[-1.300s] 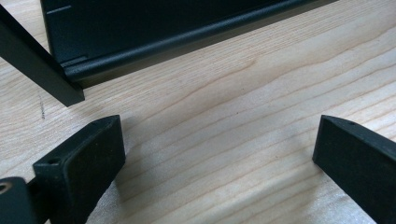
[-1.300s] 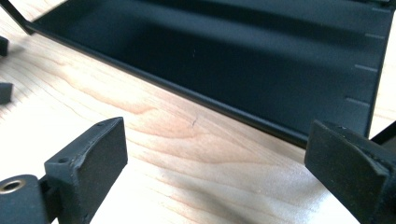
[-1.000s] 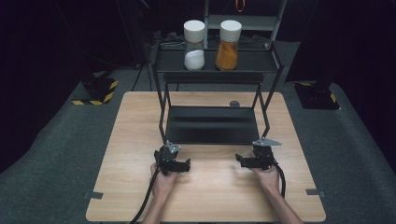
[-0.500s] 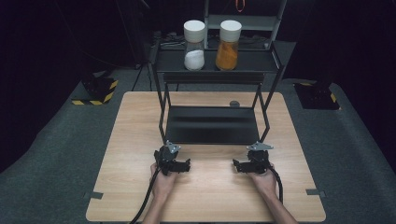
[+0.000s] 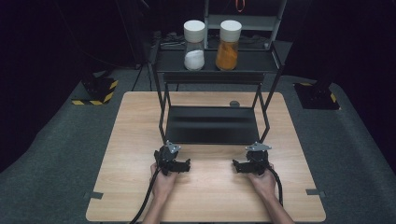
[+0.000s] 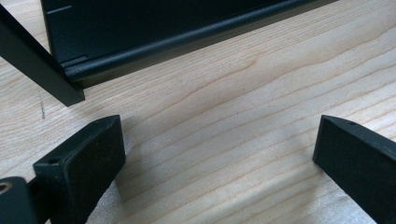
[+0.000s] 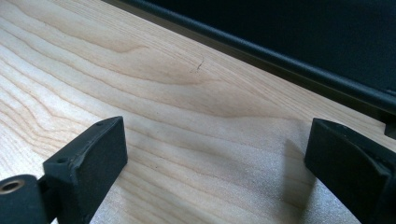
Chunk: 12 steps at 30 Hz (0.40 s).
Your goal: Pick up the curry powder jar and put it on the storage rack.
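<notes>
Resting low on the wooden table [image 5: 140,140], the left tool [image 5: 176,164] and the right tool [image 5: 248,165] both stood released, jaws spread wide over bare wood grain and grasping nothing. Each tool's own view showed only tabletop between its black jaws, with the front lip of a black metal rack's lower shelf [image 6: 177,42] just beyond. From above, the two tools sat side by side near the table's front edge, well apart from each other, each gripped by one of the person's hands.

Directly ahead of both tools rose the rack [image 5: 212,126], its lower shelf lying flat on the table with its long axis running left to right. On the rack's upper shelf [image 5: 252,60], well beyond and above the tools, stood two upright jars with white lids: one holding white powder [image 5: 194,45], one holding orange powder [image 5: 228,45], just beside each other. The white jar lay farther to the left, nearer the left tool; the orange jar stood near the middle, roughly equally reachable by either.

Any reach for the jars would likely have to climb over the upper shelf's front rail and between the rack's uprights. A small dark round object [image 5: 234,103] lay on the table behind the rack. Open wood remained at both sides.
</notes>
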Tool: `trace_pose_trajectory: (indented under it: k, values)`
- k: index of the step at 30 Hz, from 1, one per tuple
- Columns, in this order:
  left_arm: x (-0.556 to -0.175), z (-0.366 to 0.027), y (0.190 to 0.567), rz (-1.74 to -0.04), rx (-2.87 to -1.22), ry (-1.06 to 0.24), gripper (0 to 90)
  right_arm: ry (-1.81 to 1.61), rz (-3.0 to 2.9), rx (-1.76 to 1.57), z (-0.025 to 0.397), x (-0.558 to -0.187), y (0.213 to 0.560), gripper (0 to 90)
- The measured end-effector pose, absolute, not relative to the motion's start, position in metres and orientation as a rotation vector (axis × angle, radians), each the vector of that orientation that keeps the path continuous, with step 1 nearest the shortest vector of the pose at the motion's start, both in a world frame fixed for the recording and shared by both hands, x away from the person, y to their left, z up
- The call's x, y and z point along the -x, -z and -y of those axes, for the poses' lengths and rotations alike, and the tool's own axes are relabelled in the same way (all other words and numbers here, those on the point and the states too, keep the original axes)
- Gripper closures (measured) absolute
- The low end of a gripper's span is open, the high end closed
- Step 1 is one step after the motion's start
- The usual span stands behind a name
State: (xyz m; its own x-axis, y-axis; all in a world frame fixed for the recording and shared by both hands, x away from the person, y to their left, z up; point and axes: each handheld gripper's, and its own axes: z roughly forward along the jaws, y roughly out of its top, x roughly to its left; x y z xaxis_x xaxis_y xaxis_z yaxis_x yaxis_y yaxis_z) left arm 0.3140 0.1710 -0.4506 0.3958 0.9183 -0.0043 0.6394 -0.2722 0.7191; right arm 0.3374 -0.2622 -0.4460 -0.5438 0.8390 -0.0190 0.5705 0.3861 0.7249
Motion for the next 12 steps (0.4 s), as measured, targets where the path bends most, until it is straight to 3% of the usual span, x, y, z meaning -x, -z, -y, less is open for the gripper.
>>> trace_pose_trajectory:
  k: [12]
  values:
    - [-0.3141,-0.1711,0.4505,-1.327,-2.013,-0.557,2.0,-0.961,-2.268,-1.221,0.2625,-0.3377,0.4459,5.3]
